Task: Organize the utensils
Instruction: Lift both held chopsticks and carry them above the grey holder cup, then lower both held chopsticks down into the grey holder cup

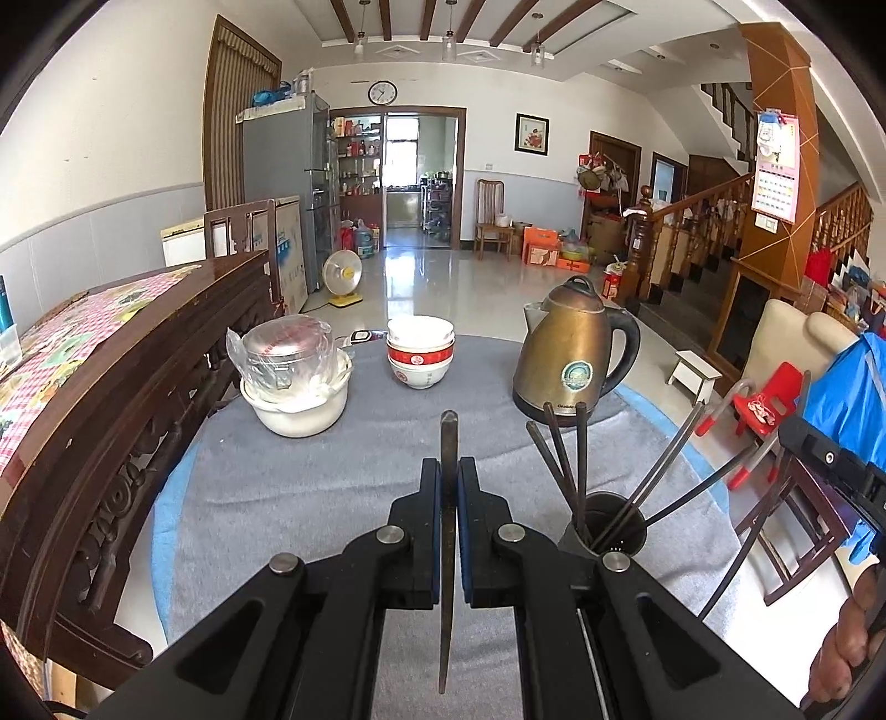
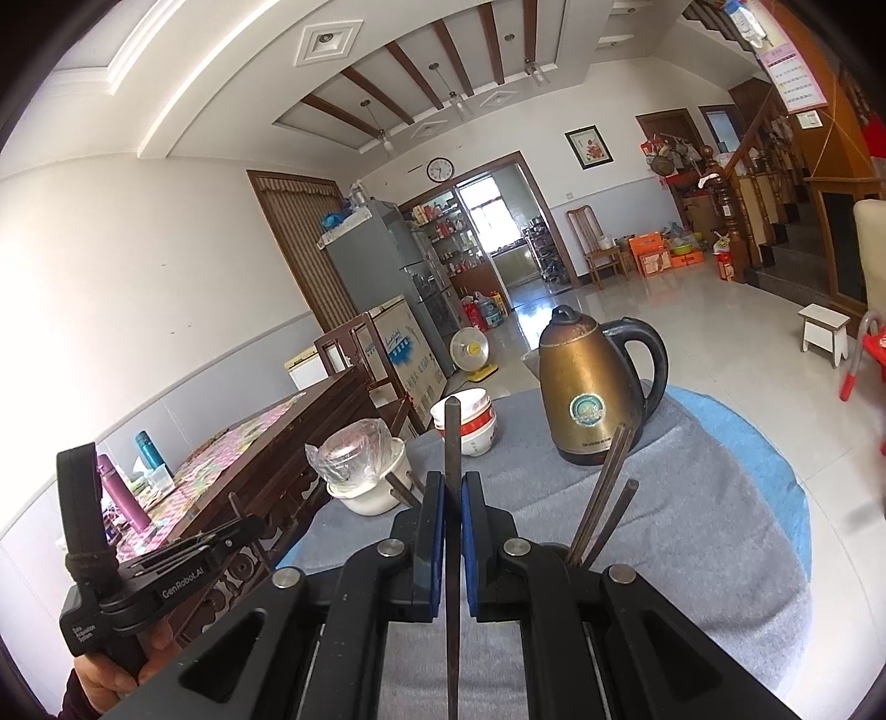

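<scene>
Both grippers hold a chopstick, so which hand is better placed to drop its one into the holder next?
Probably the left gripper: the holder shows fully open just beside its chopstick. The right gripper hides most of it.

Left tool and right tool both clamped tight, angled slightly downward

White walls with a grey lower band; a glossy pale tiled floor is seen. Dark wooden beams cross the ceiling. A wall clock is hung above a wide doorway. A fridge stands left, a wooden staircase right. Daylight is reflected off the floor.
</scene>
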